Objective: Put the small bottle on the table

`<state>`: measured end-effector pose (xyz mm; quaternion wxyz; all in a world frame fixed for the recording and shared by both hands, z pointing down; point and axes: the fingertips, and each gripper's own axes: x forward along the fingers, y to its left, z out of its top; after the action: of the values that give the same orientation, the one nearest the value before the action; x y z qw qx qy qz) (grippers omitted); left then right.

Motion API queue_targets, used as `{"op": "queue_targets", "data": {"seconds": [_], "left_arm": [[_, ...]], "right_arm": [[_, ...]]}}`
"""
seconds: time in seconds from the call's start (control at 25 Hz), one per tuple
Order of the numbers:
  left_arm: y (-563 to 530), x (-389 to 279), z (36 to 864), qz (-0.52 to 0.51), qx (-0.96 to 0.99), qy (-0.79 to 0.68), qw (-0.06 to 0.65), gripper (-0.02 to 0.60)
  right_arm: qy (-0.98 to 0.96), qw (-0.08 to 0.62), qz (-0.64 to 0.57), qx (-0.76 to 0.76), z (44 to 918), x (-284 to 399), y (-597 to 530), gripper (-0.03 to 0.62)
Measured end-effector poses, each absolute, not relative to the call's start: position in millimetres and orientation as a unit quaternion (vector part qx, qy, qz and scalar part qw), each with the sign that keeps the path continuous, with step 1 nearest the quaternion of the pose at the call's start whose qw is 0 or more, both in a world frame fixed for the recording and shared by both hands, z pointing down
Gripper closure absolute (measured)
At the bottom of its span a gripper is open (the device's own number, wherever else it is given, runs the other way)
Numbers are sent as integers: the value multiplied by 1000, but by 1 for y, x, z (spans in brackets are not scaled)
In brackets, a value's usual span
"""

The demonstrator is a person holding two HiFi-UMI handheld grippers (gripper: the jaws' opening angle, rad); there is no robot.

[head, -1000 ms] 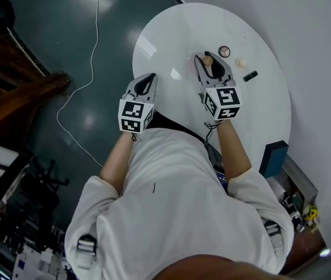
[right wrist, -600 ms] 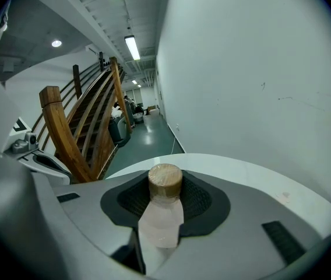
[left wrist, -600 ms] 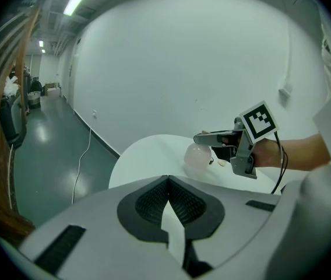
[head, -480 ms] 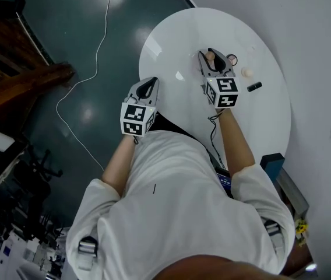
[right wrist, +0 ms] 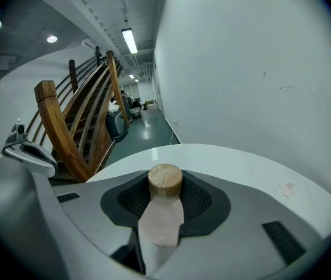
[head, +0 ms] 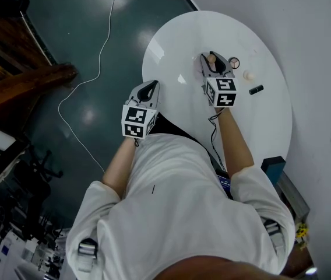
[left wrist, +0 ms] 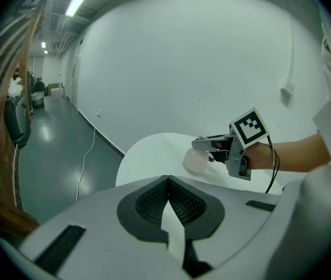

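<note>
Firstly, one blue box [head: 272, 167] is seen just off the near rim of the round white table [head: 171, 45]. At that same near rim, on its left side, the left gripper [head: 149, 88] is held with its jaws pressed together and nothing between them.

Farther in, over the middle of the table, the right gripper [head: 215, 63] is clamped on the one small bottle [right wrist: 161, 217]. The bottle is gripped by its neck and body. Its body is translucent and pale, faintly pink, and it is topped by a round tan cap [right wrist: 165, 179] that looks like cork or wood. The bottle is held over the tabletop; whether its base touches the surface cannot be told.

Beyond and to the right of the bottle, three small things are counted on the table: one round disc [head: 234, 63], one cream knob [head: 248, 74] and one short black piece [head: 256, 89].

Left of the table, one white cable [head: 98, 63] is laid across the dark floor [head: 78, 16].
</note>
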<state>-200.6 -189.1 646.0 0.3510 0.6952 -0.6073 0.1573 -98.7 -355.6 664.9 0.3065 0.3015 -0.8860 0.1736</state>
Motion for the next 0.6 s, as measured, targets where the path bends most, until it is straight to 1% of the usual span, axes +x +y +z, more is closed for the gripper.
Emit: {"op": "queue_targets", "data": {"seconds": [0.24, 0.48, 0.52, 0.6], "left_arm": [[-188, -198, 642, 159, 703, -598, 350, 569], [-195, -193, 642, 164, 717, -585, 342, 569], [-197, -191, 641, 165, 720, -582, 340, 569], [-201, -188, 639, 168, 728, -575, 333, 569]], "right_arm": [[-881, 308, 175, 314, 665, -96, -354, 465], [-881, 314, 167, 312, 666, -99, -348, 451], [-882, 307, 175, 310, 664, -100, -347, 443], [-883, 294, 189, 313, 659, -98, -346, 393]]}}
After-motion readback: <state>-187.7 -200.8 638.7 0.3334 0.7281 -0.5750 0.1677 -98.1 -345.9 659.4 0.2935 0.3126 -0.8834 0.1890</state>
